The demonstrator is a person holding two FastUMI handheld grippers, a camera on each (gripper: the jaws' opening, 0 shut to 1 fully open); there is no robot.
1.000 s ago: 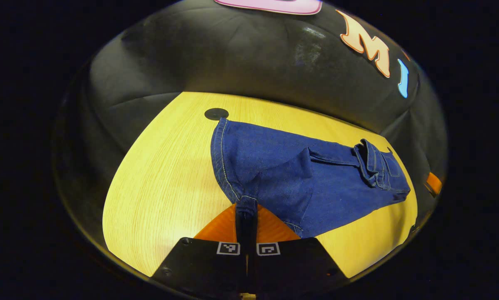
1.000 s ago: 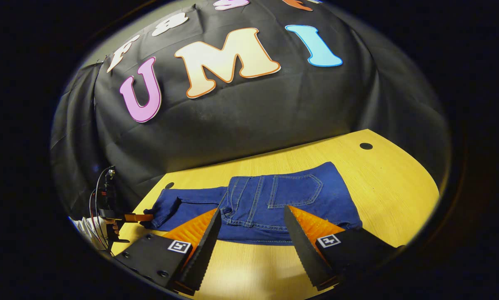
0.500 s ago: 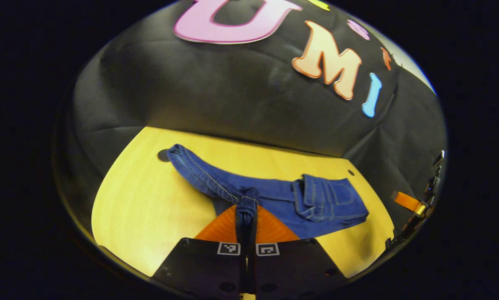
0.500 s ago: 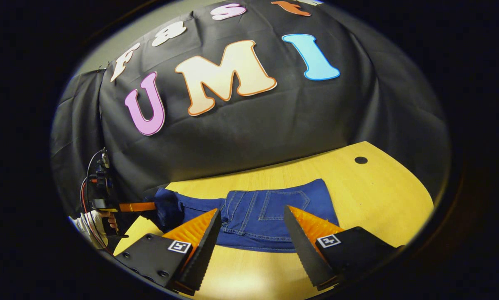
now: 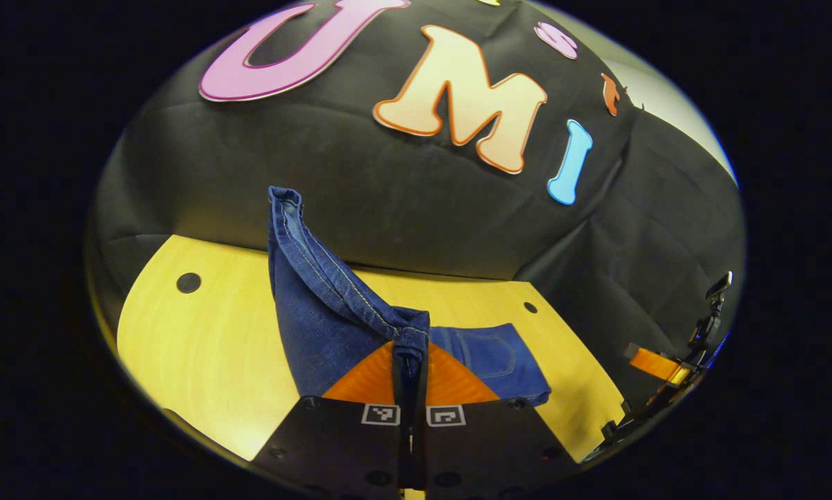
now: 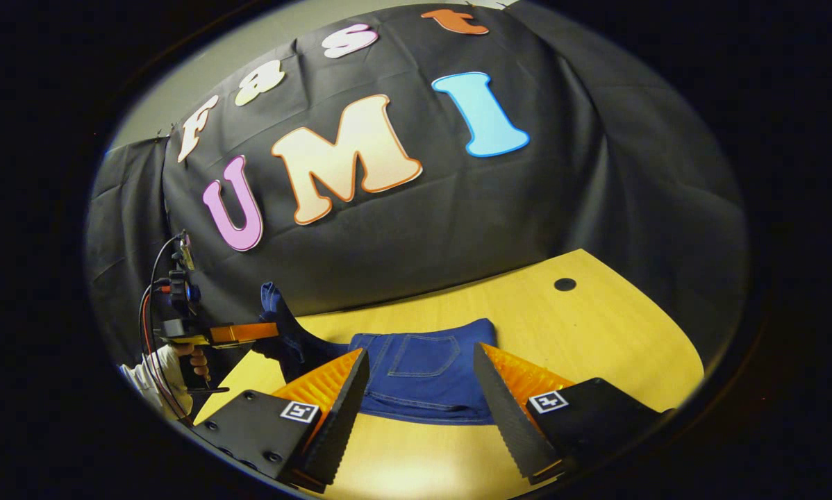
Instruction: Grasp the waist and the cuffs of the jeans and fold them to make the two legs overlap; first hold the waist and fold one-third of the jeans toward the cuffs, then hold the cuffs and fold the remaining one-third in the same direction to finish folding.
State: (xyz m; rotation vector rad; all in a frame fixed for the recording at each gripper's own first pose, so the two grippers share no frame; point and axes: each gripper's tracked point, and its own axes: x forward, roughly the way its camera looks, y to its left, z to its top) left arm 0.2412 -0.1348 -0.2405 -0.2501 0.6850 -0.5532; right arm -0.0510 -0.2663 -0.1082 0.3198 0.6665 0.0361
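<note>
Up close in the left gripper view, our left gripper is clenched tight on the cuff end of the jeans, lifting it well above the wooden table. Our right gripper is released, fingers spread wide, hovering just in front of the folded waist part lying flat on the table, with the black cloth wall behind it all

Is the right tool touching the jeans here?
Apart. In the right gripper view the right tool hangs open above the table, its fingers either side of the folded jeans without pressing them.
</note>
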